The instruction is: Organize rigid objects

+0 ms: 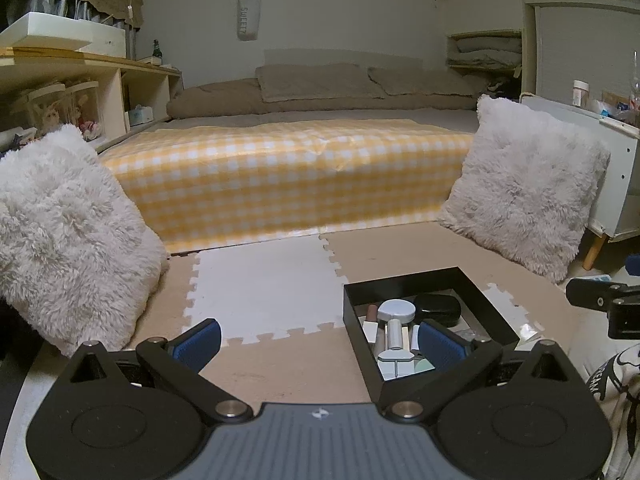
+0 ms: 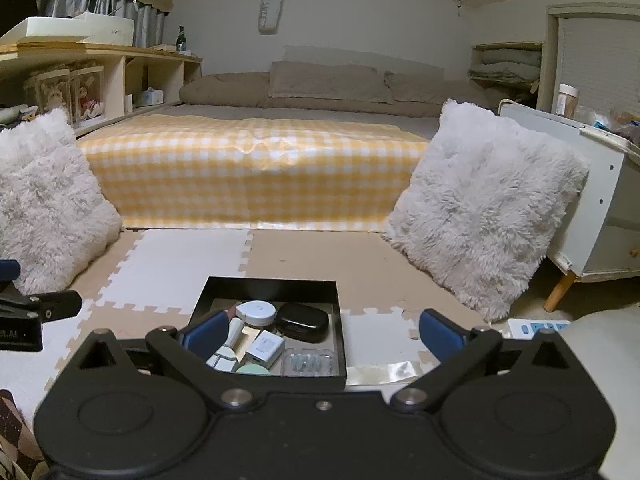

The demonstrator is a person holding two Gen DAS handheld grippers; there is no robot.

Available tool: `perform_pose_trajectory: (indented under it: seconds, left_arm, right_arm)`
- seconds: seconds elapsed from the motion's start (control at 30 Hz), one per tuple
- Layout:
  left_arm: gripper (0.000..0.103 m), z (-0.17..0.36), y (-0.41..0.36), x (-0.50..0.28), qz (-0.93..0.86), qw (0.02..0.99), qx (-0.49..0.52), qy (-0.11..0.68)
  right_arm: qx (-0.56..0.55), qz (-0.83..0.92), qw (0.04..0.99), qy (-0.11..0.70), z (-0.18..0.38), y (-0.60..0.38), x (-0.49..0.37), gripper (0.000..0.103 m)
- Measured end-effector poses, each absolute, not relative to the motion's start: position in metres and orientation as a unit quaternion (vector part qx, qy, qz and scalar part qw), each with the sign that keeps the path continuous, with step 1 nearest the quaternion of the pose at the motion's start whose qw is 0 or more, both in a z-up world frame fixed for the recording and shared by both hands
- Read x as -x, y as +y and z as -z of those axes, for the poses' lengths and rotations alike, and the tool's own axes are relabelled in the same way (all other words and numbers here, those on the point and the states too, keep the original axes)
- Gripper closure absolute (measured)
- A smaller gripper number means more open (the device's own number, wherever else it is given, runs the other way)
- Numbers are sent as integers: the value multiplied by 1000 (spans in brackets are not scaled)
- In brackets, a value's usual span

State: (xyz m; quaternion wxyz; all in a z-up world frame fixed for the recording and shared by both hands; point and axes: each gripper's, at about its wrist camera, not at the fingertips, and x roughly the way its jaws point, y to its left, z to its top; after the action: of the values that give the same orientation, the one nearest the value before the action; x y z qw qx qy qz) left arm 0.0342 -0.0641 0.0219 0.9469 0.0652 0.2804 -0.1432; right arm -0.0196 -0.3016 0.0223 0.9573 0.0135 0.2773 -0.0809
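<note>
A black open box [image 2: 270, 285] sits on the foam floor mat and holds several small rigid items: a round white case [image 2: 256, 312], a black oval case [image 2: 302, 322], a white charger cube [image 2: 265, 346] and a clear blister pack [image 2: 308, 362]. The box also shows in the left wrist view [image 1: 404, 278], to the right. My left gripper [image 1: 318, 340] is open and empty, its right finger over the box's near left corner. My right gripper [image 2: 322, 336] is open and empty, spread over the box's near side.
Two fluffy white cushions [image 2: 486, 204] [image 1: 60, 236] lean at each side. A low bed with a yellow checked cover [image 2: 252, 172] lies ahead. A white cabinet [image 2: 600, 200] stands at the right, and a white power strip [image 2: 538, 326] lies on the floor.
</note>
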Motion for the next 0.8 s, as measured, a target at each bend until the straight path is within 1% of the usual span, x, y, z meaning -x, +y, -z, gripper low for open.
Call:
perform_pose_trajectory:
  seconds: [0.8]
  left_arm:
    - [0, -22, -63, -33, 144, 948, -64, 277]
  right_arm:
    - [-18, 74, 958, 275, -22, -301, 22, 1]
